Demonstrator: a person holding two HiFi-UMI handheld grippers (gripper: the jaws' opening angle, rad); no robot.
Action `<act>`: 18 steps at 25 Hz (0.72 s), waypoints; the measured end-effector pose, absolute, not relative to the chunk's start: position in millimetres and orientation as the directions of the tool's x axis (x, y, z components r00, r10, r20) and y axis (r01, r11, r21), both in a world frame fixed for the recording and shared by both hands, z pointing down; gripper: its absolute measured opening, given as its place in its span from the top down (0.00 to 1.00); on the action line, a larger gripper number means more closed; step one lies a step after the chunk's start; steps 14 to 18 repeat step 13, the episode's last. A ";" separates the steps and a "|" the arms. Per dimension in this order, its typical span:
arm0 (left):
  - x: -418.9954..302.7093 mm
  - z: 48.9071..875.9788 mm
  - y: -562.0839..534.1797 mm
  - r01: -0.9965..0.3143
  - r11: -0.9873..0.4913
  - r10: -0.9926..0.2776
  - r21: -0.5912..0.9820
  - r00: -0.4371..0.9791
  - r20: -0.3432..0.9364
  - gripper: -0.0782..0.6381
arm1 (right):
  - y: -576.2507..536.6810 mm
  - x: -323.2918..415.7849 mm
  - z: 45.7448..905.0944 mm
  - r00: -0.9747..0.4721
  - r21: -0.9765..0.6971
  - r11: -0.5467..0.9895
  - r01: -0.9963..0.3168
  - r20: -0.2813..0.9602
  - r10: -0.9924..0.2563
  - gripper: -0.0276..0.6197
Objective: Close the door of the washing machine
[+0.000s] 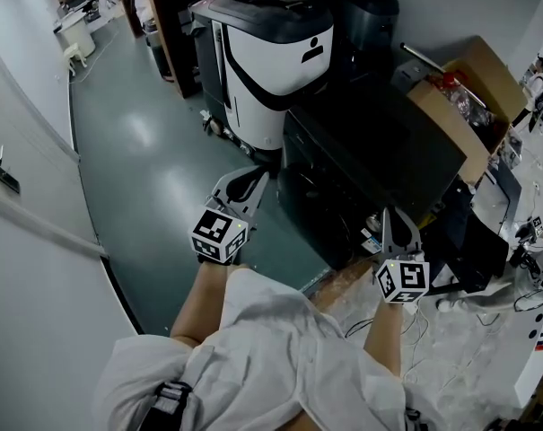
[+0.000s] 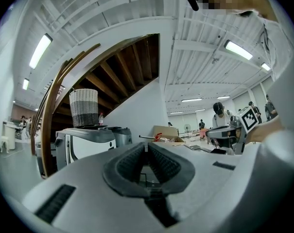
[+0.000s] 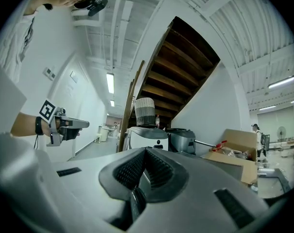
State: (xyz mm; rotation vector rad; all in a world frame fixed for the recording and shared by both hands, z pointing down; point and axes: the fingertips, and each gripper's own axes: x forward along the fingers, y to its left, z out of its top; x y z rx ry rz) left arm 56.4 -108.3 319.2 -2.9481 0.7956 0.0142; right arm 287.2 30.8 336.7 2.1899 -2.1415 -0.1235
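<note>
Your left hand-held gripper (image 1: pixel 256 175) has its jaws pressed together. The ribbed pads meet at the tip with nothing between them, and its own view shows only open room beyond. Your right hand-held gripper (image 1: pixel 389 214) is the same: jaws closed tight, empty, touching nothing. Both point level and away from you, side by side but well apart.

The washing machine (image 1: pixel 379 151) appears to be the dark box just ahead of the grippers, nearer the right one. A white machine (image 1: pixel 262 70) stands on its left and a cardboard box (image 1: pixel 473 97) on its right. Neither gripper touches it.

Its front is in shadow and nearly black, so you cannot make out the door or tell whether it stands open. Neither gripper view shows that front at all, because each gripper's own grey body fills the lower half of its view. A striped basket (image 2: pixel 83 107) sits on top of the white machine. The clutter at the right edge of the head view is too small to name.
</note>
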 end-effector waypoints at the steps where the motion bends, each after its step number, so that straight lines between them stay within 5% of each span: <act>1: 57.5 319.0 -108.4 -0.501 -0.861 -0.500 -0.083 0.865 -0.030 0.85 | 30.8 287.7 336.8 0.024 0.109 -0.024 -0.994 -0.004 -1.000 0.92; 18: 61.9 327.2 -104.6 -0.495 -0.866 -0.496 -0.068 0.868 -0.013 0.85 | 38.9 292.3 343.5 0.034 0.115 -0.031 -0.993 0.026 -0.999 0.92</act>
